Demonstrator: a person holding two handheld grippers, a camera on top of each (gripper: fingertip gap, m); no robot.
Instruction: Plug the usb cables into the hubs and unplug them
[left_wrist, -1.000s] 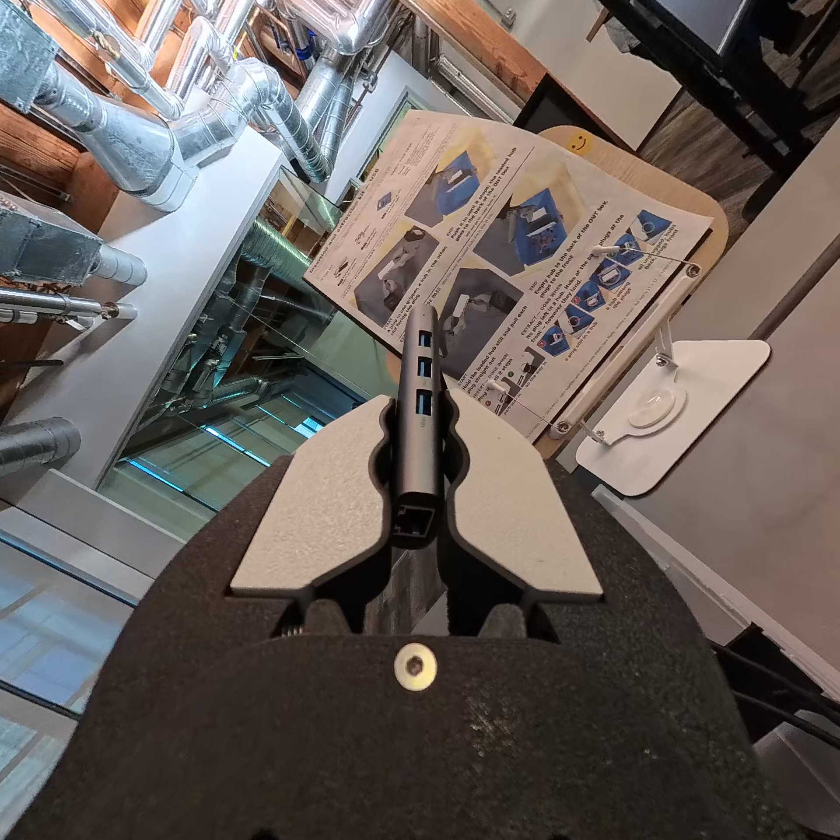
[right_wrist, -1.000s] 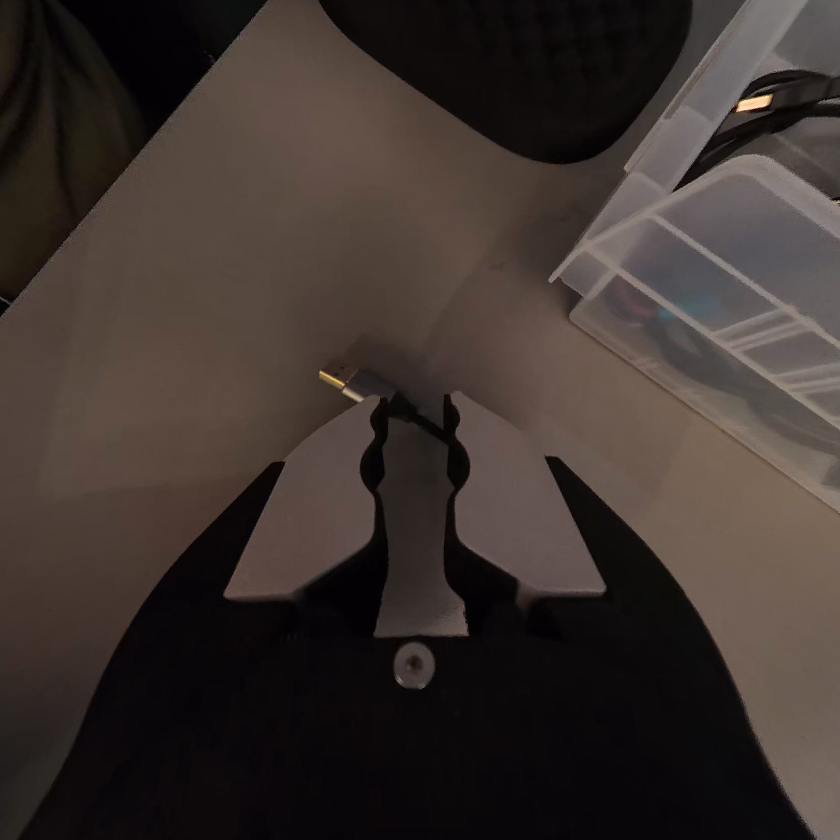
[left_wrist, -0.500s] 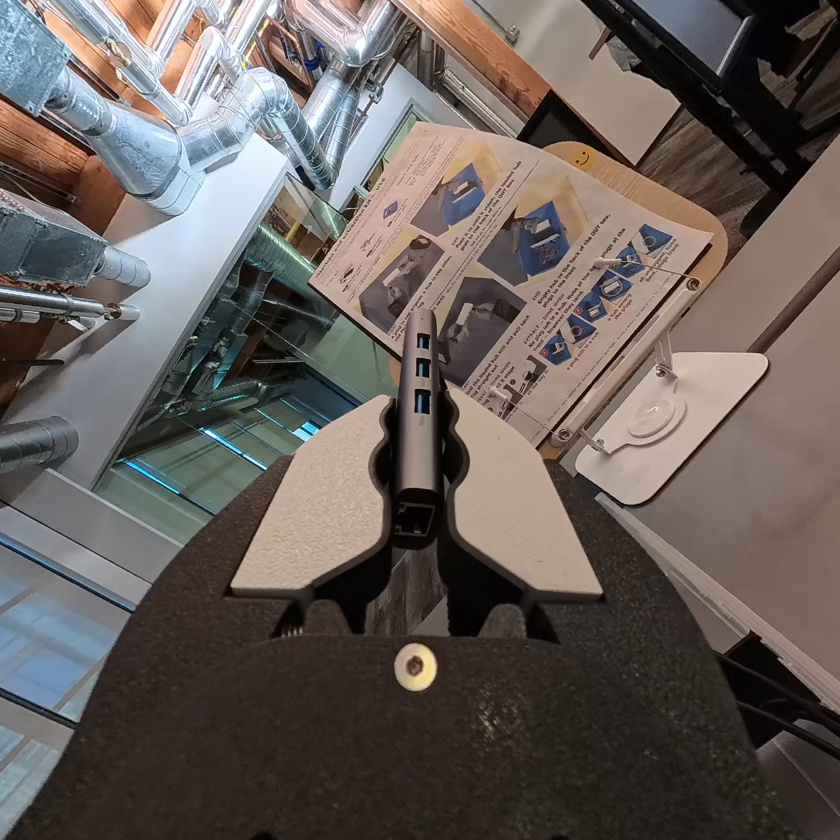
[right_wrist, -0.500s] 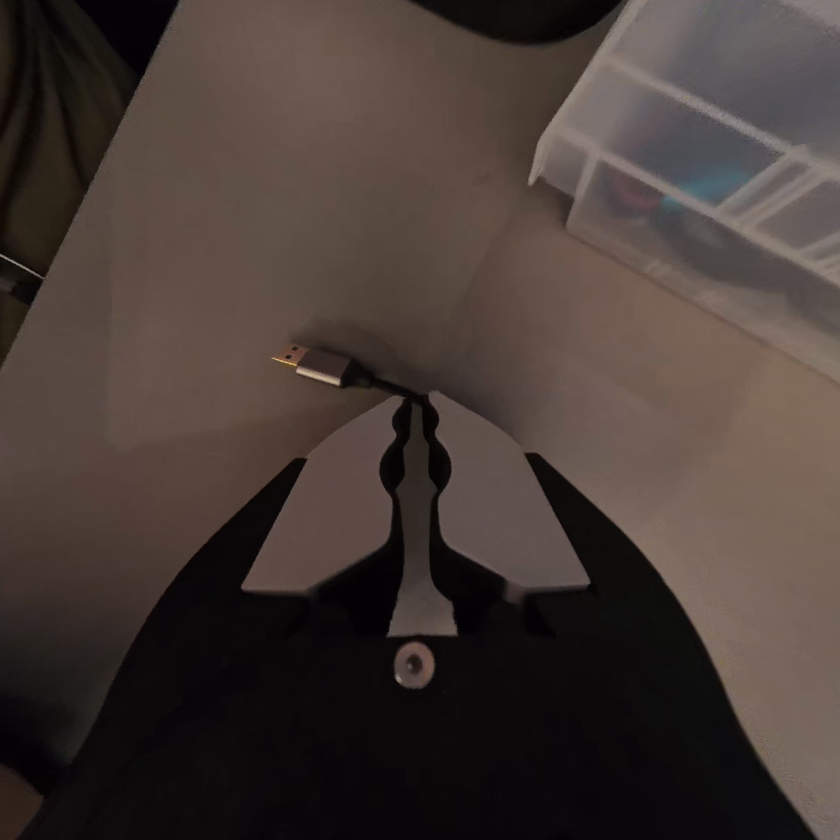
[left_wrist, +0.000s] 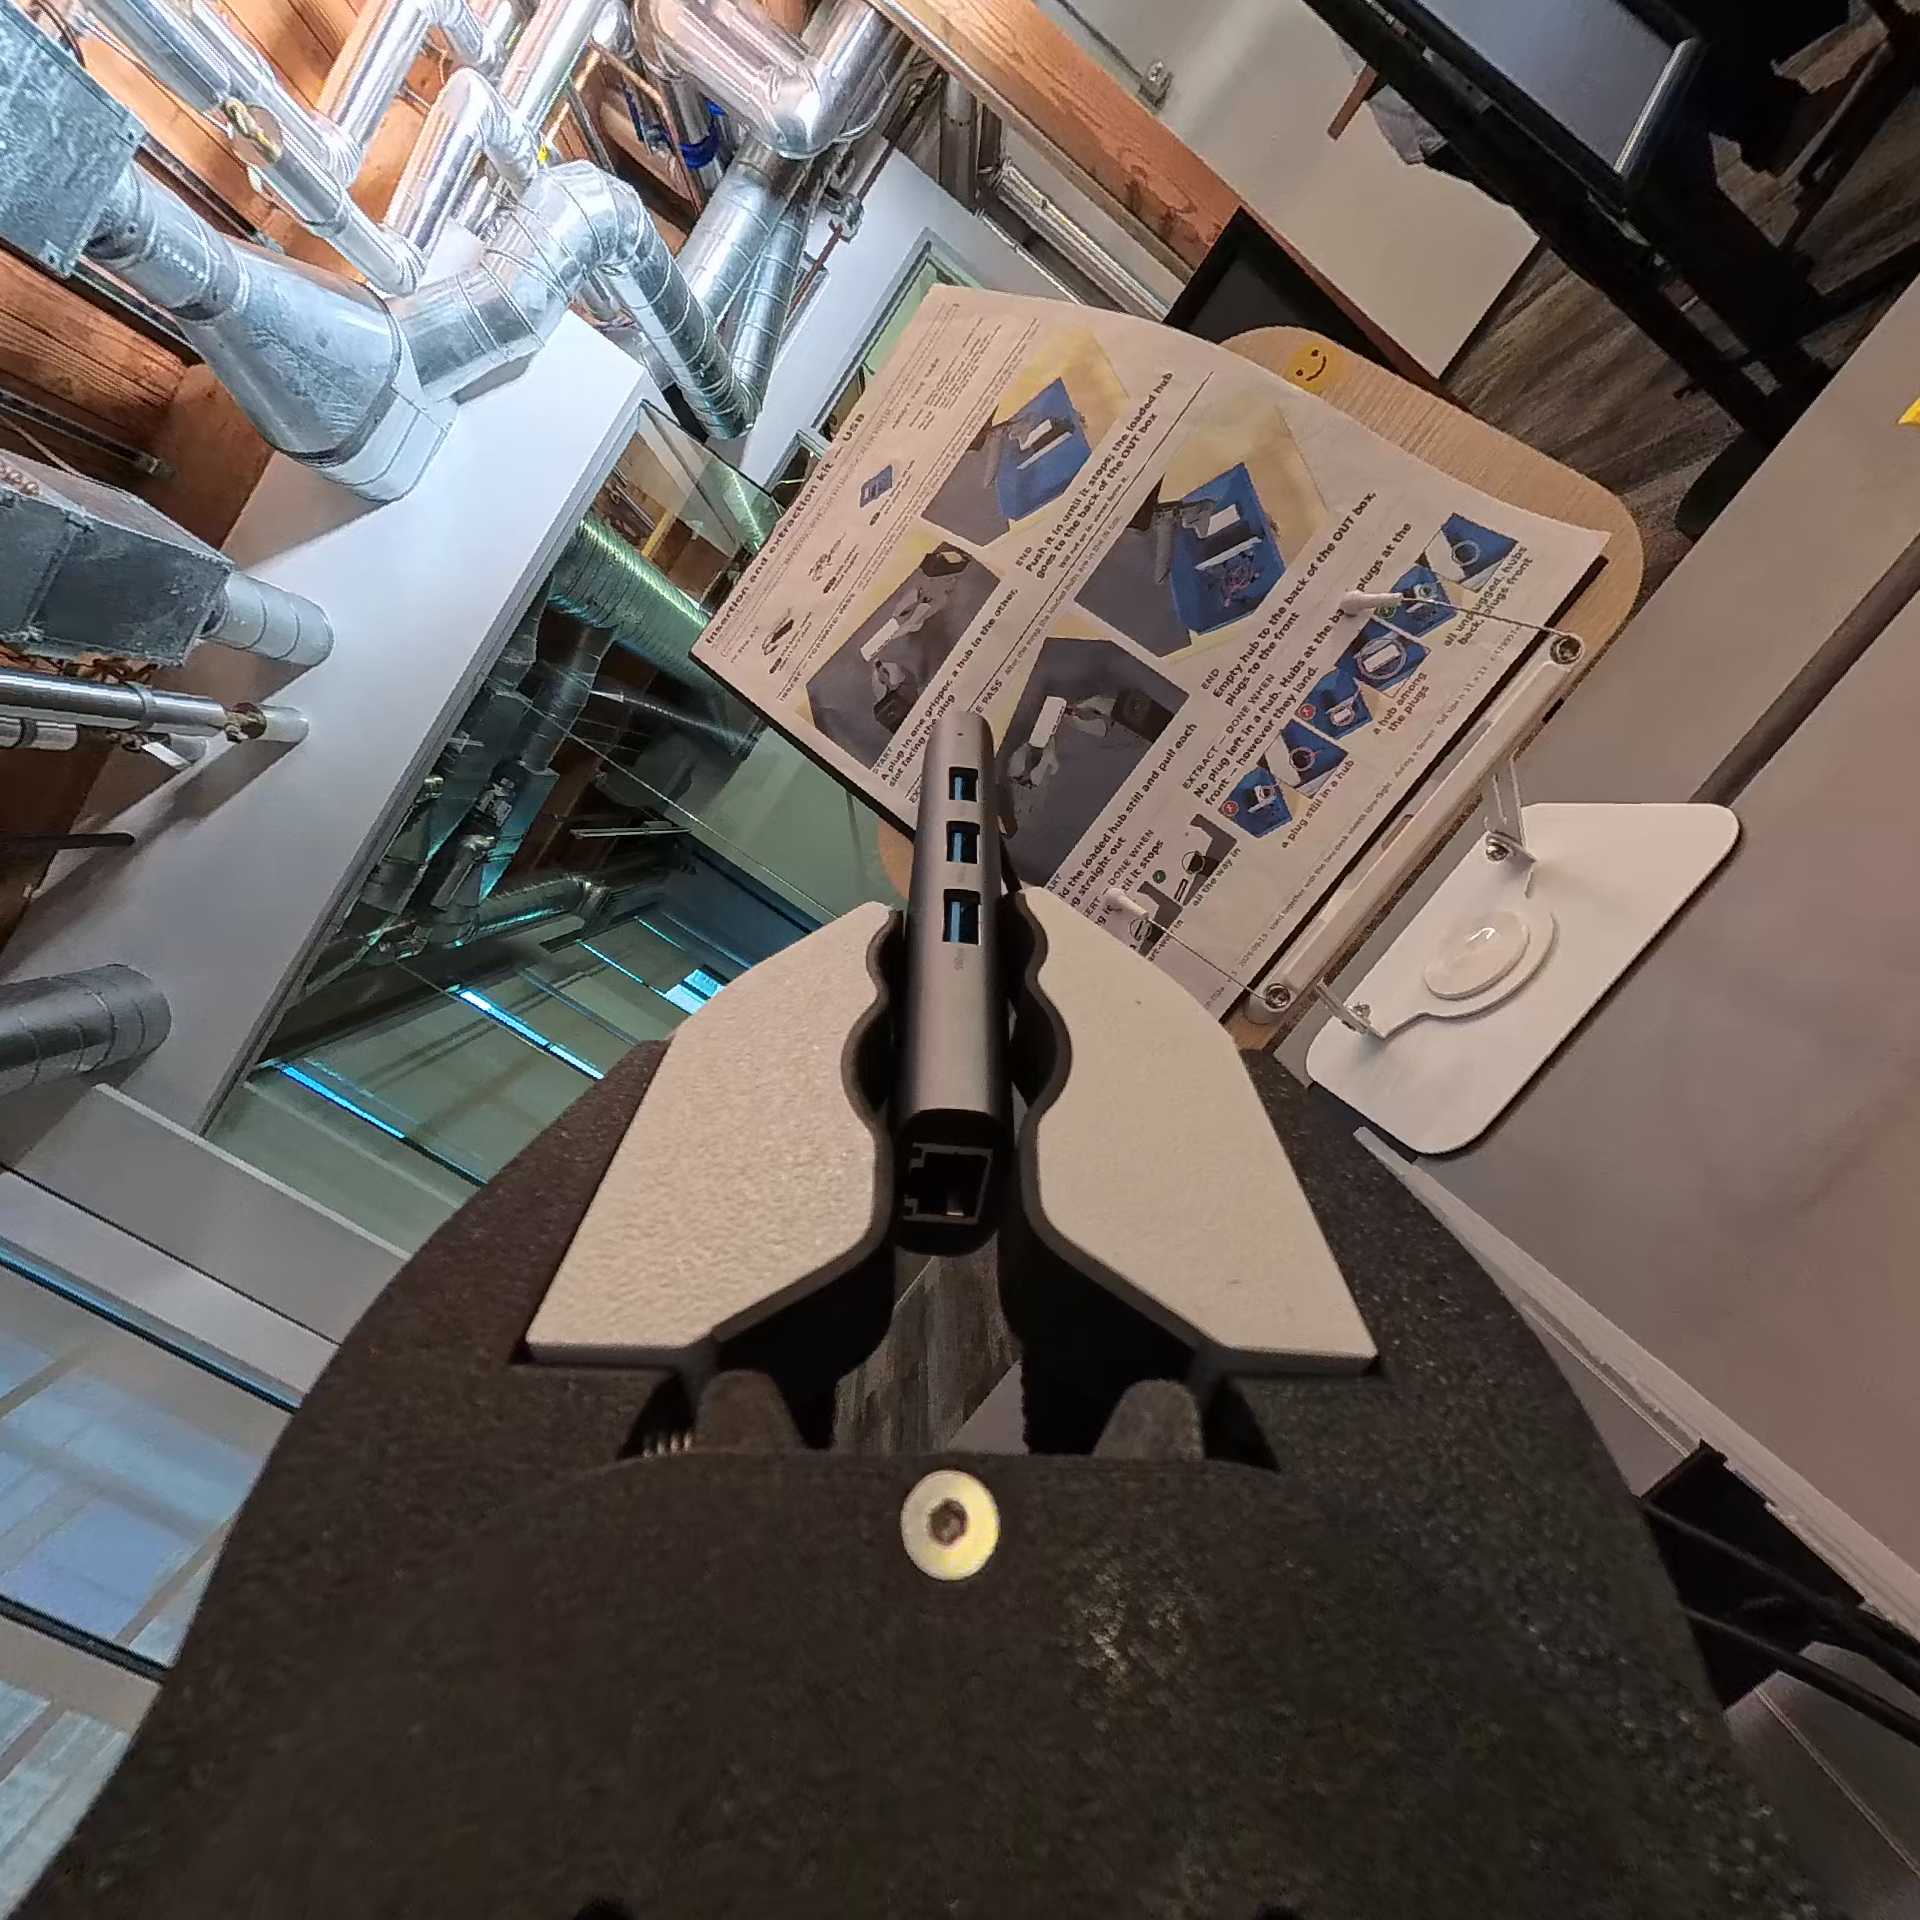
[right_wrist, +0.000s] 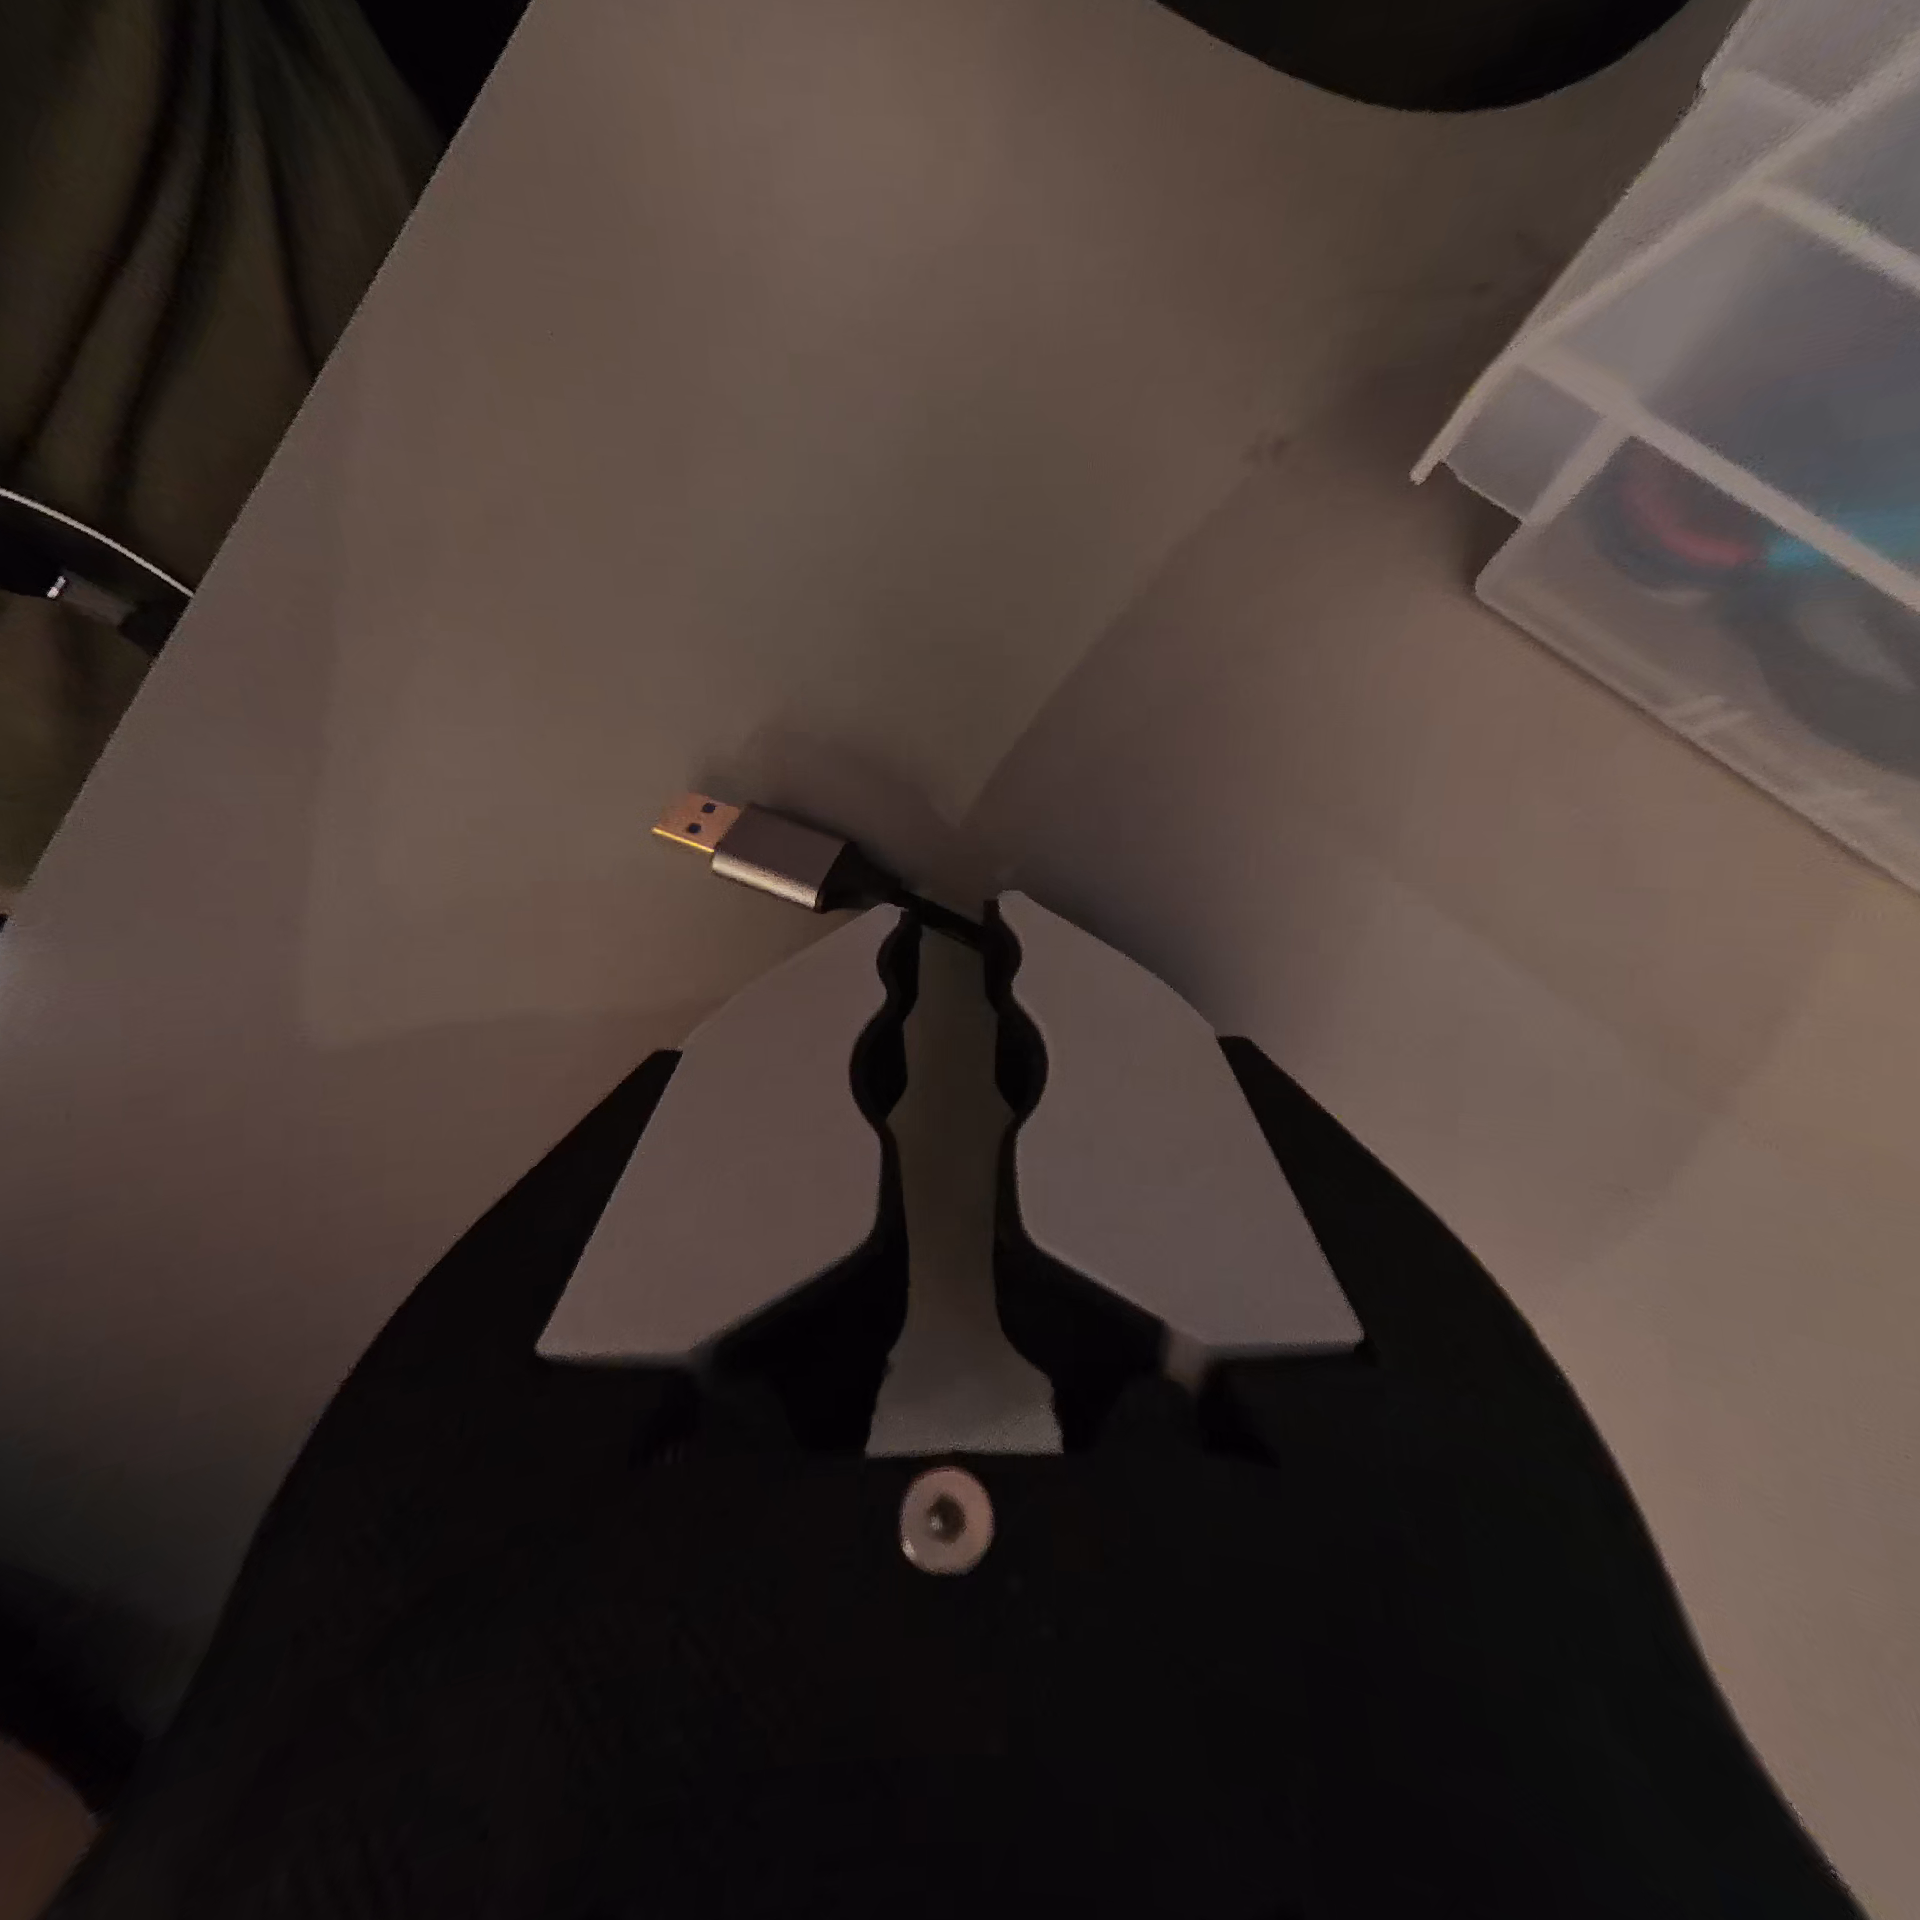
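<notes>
My left gripper (left_wrist: 951, 1049) clamps the dark hub (left_wrist: 951, 997) lengthwise, its three blue ports (left_wrist: 961, 850) empty beyond the fingertips. My right gripper (right_wrist: 948, 914) pinches the cable (right_wrist: 935, 920) at its tips, the plug (right_wrist: 753, 852) jutting left over the table (right_wrist: 727, 468). Nothing is plugged in yet; I judge insertion comes next.

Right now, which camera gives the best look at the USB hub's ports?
The left wrist view. The dark hub is clamped between the left gripper fingers, its three blue ports facing the camera. The right wrist view shows no hub, only a USB plug on its cable at the right gripper.
</notes>
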